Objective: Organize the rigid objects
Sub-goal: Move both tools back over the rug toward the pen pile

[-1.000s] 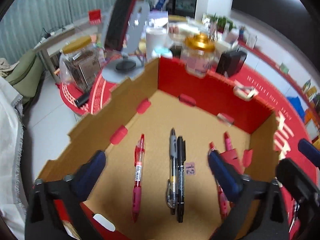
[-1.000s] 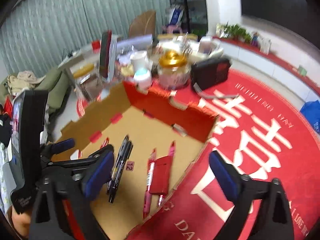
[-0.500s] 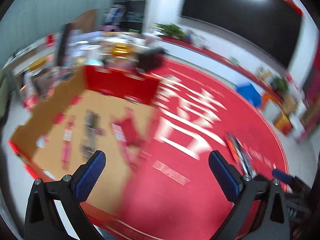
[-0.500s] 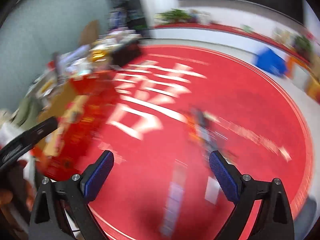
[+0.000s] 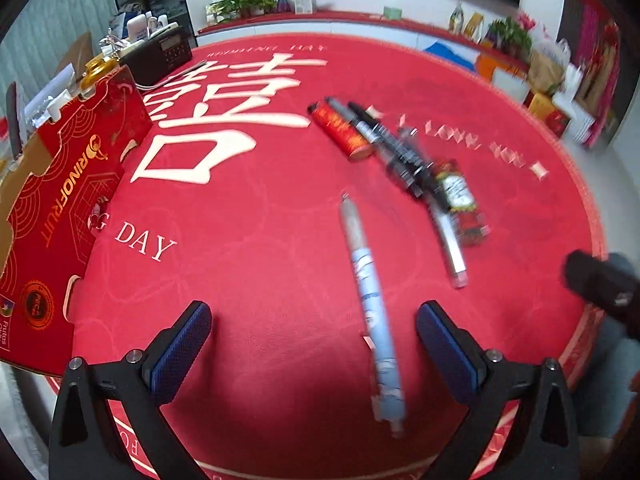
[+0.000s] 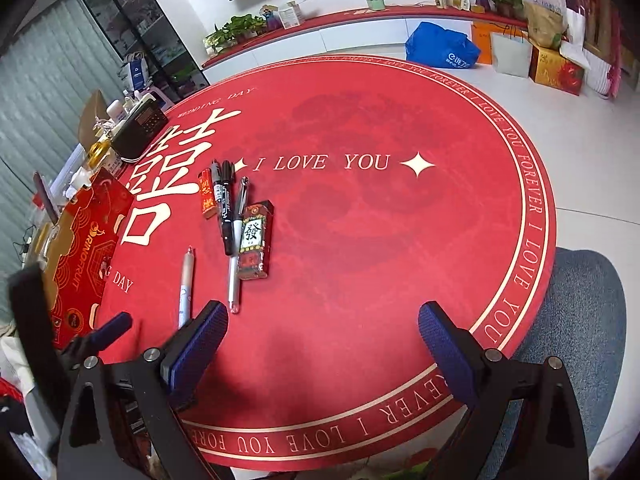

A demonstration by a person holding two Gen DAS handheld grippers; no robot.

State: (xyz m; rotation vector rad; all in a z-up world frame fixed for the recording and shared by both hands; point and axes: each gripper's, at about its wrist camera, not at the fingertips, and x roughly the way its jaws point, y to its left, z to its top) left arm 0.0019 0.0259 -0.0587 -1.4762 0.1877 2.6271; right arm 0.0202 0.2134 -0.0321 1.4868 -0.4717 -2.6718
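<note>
Several rigid items lie on the round red mat (image 6: 360, 240): a pale blue pen (image 5: 370, 308) (image 6: 186, 284), a red lighter (image 5: 340, 132) (image 6: 206, 194), two black markers (image 5: 384, 140) (image 6: 224, 204), a silver pen (image 5: 448, 240) (image 6: 236, 256) and a red card pack (image 5: 460, 200) (image 6: 254, 240). The cardboard box (image 5: 72, 200) (image 6: 84, 248) with red outer walls stands at the left edge. My left gripper (image 5: 314, 336) is open above the mat, with the pale blue pen's near end between its fingers, closer to the right one. My right gripper (image 6: 324, 332) is open over bare mat, right of the pens.
A black radio (image 6: 140, 128) and a gold-lidded jar (image 6: 98, 148) sit behind the box. The mat's rim curves close on the right, and a blue-grey seat (image 6: 580, 300) shows beyond it. Bags and boxes (image 6: 440, 50) stand on the floor by the far wall.
Both grippers swung away from the inside of the cardboard box to the right, and now face the loose pens on the mat. Both stayed open and empty.
</note>
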